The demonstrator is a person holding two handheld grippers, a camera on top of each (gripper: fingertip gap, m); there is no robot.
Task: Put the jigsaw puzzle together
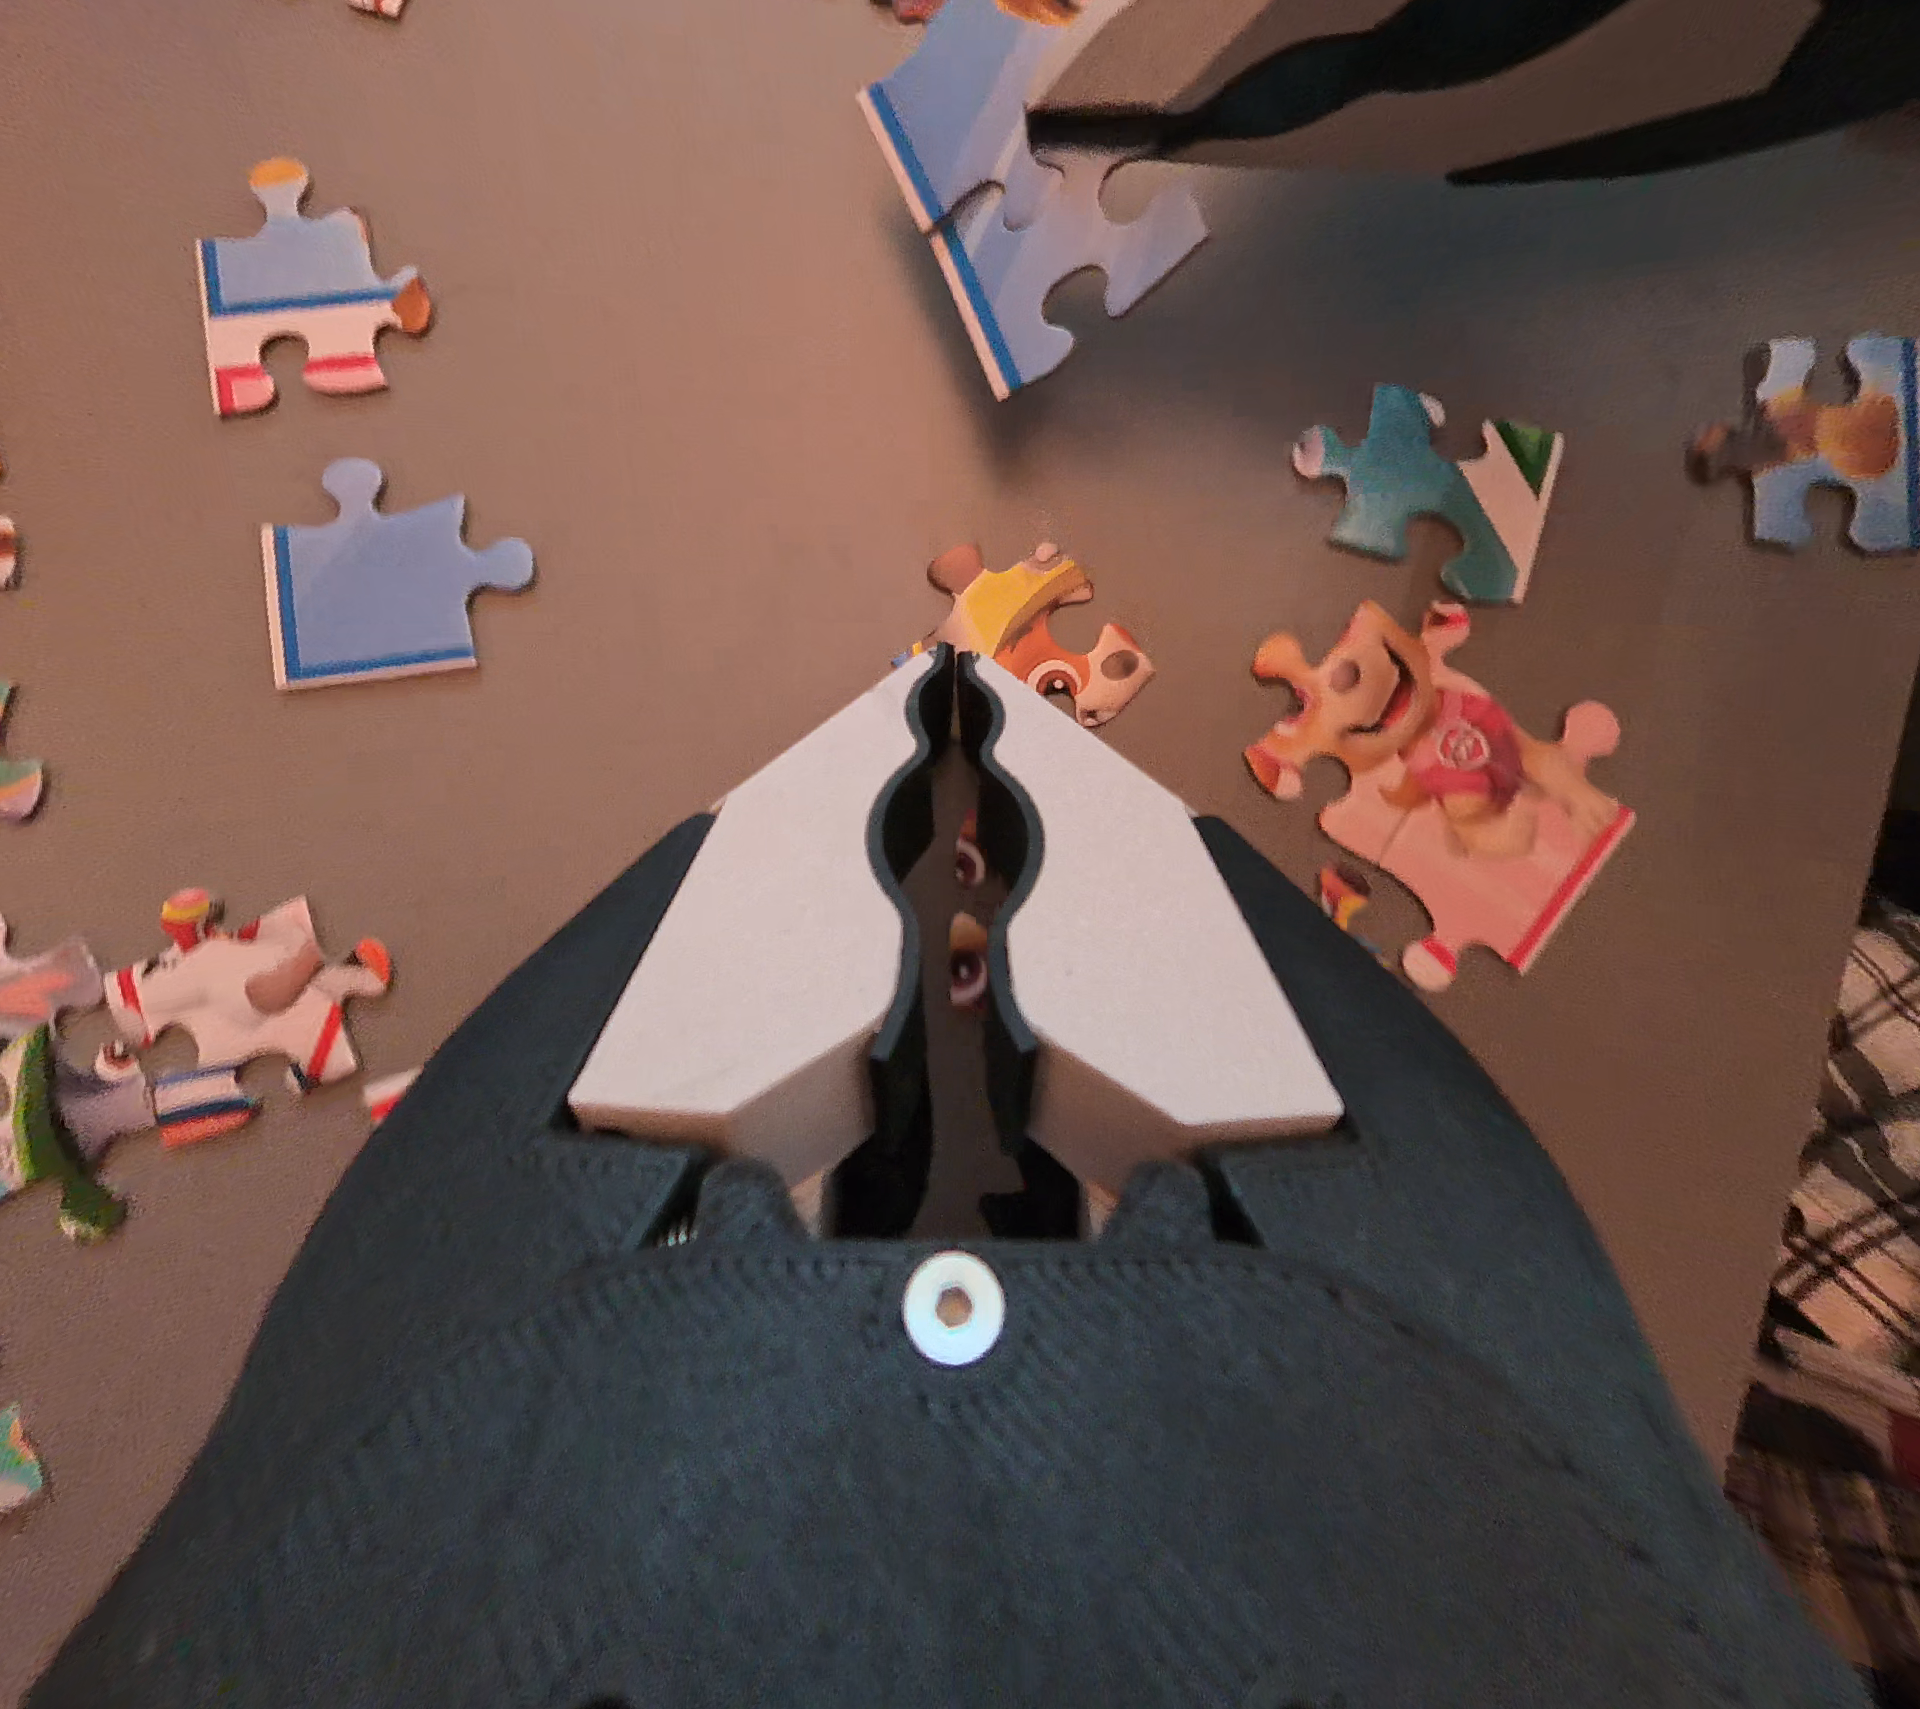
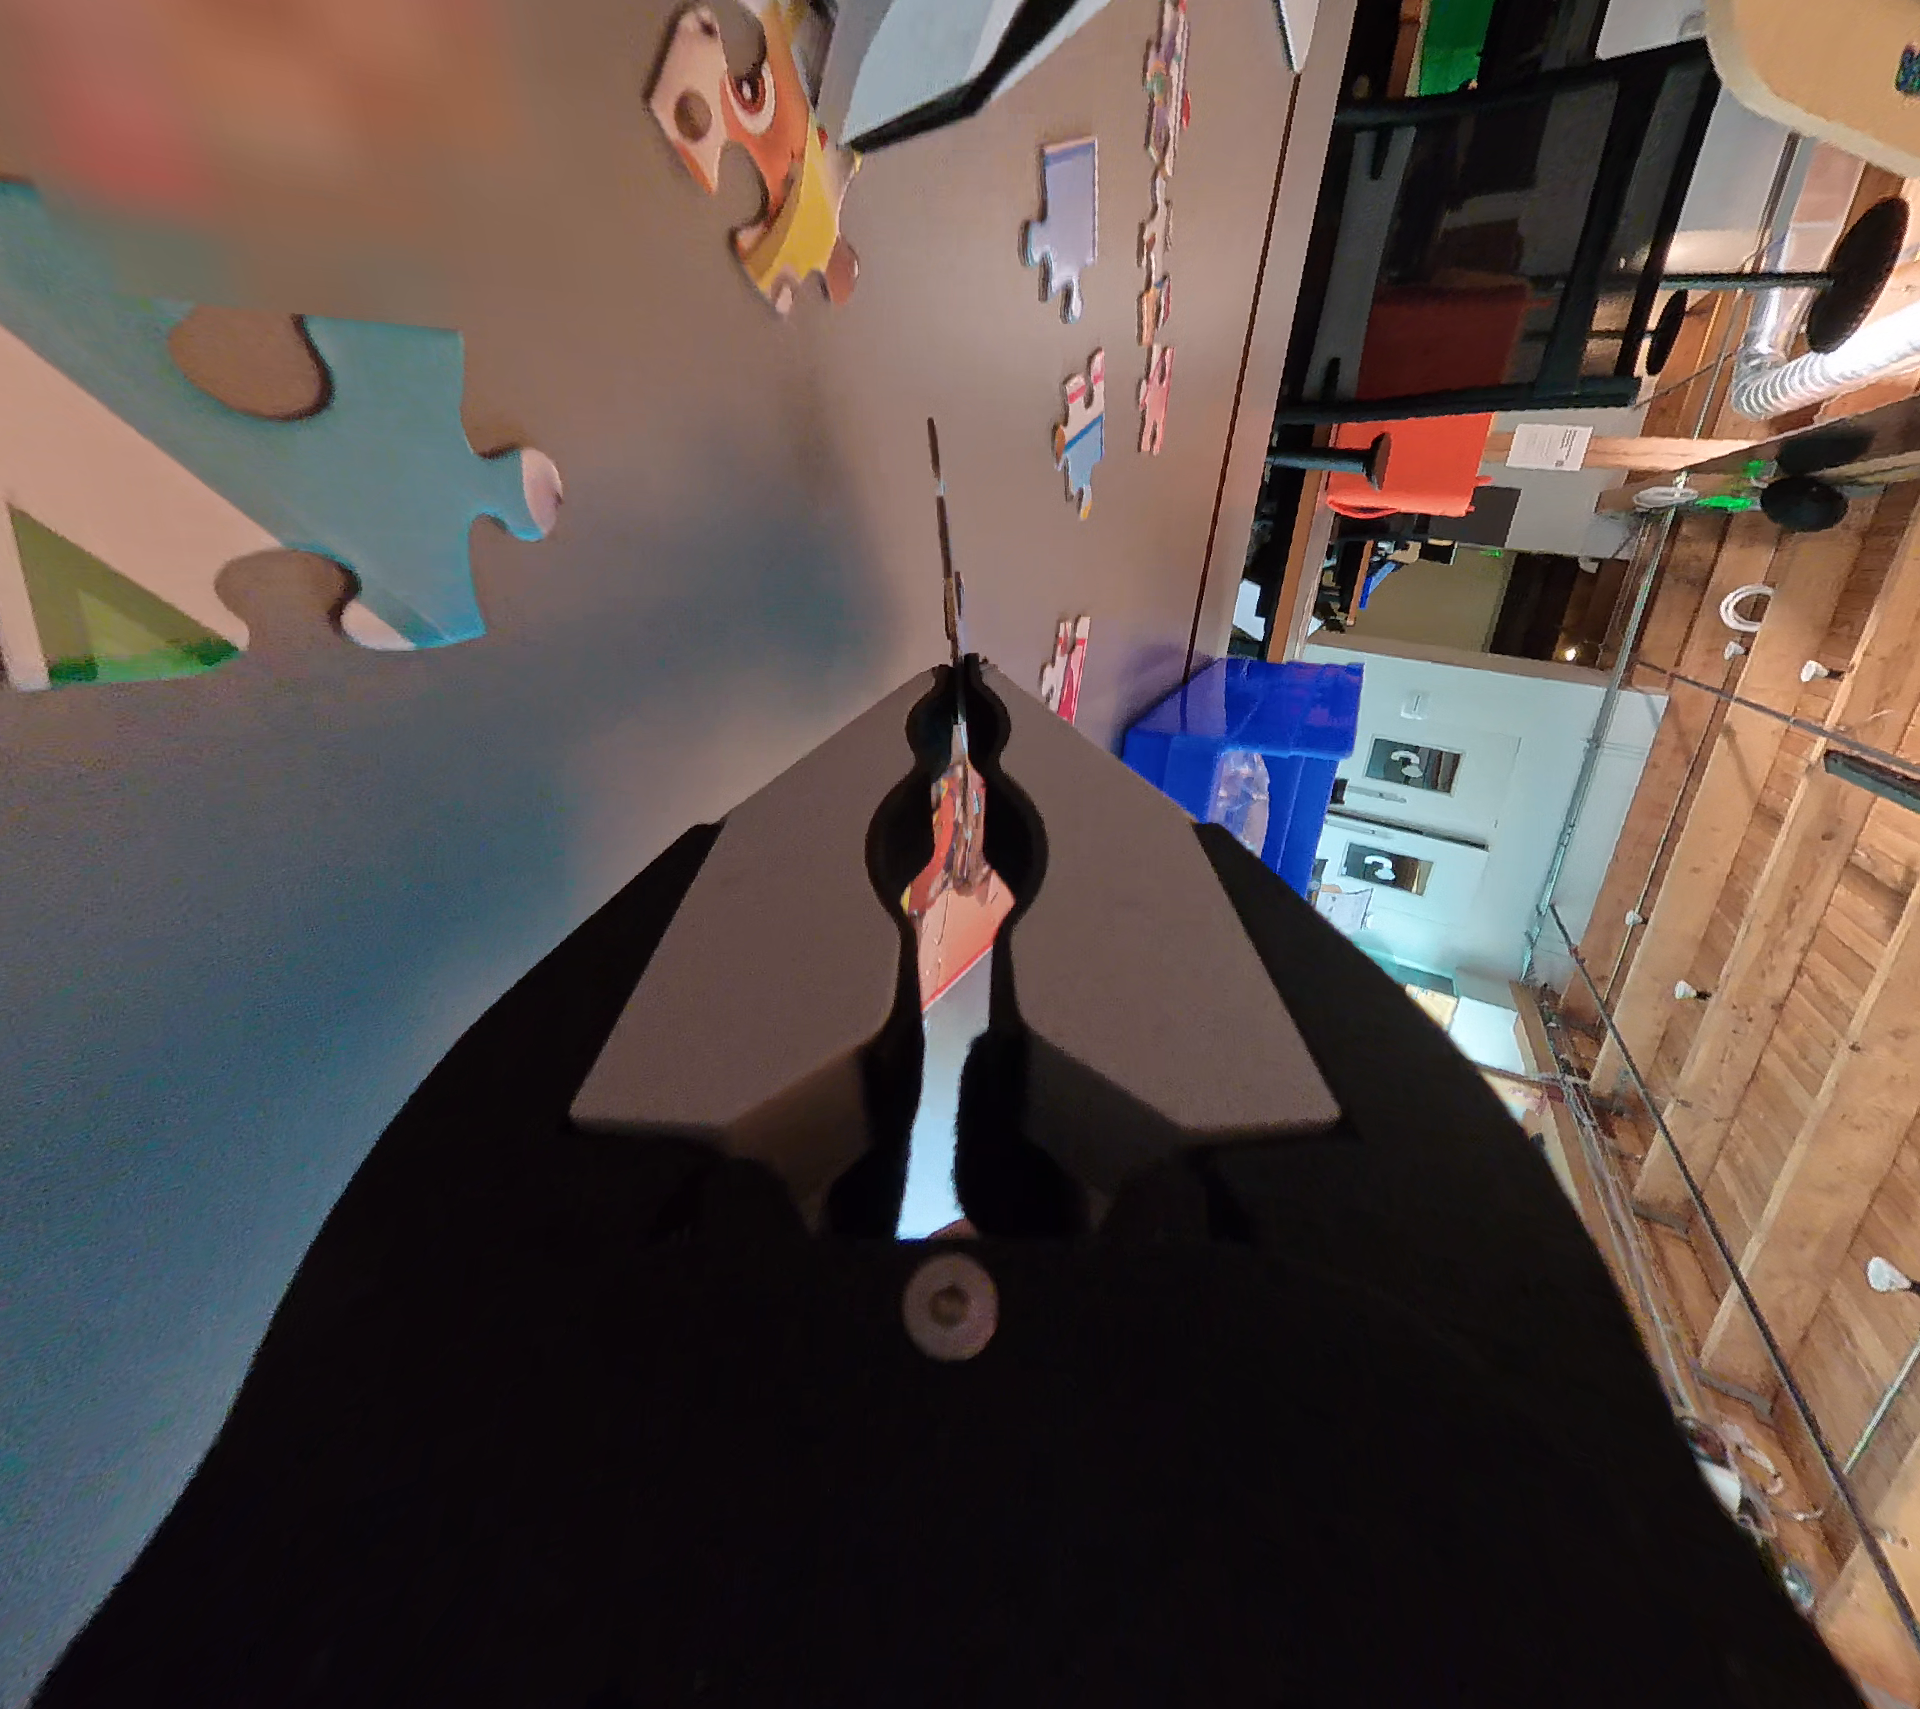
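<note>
Grey-brown tabletop (image 1: 644,132) underneath, matte and evenly lit. Plaid fabric (image 1: 1860,1264) down the right margin of the left wrist view, dark and pale checks, just past the table edge. Over in the right wrist view, whole scene tipped sideways: blue plastic bin (image 2: 1247,745) beyond the table's far edge, something clear and crinkled inside. Orange seat (image 2: 1423,464) on a dark frame farther back. Bare wooden boards (image 2: 1766,932) and beams along the right. White ribbed duct (image 2: 1829,371) near the upper right, partly cut off.
</note>
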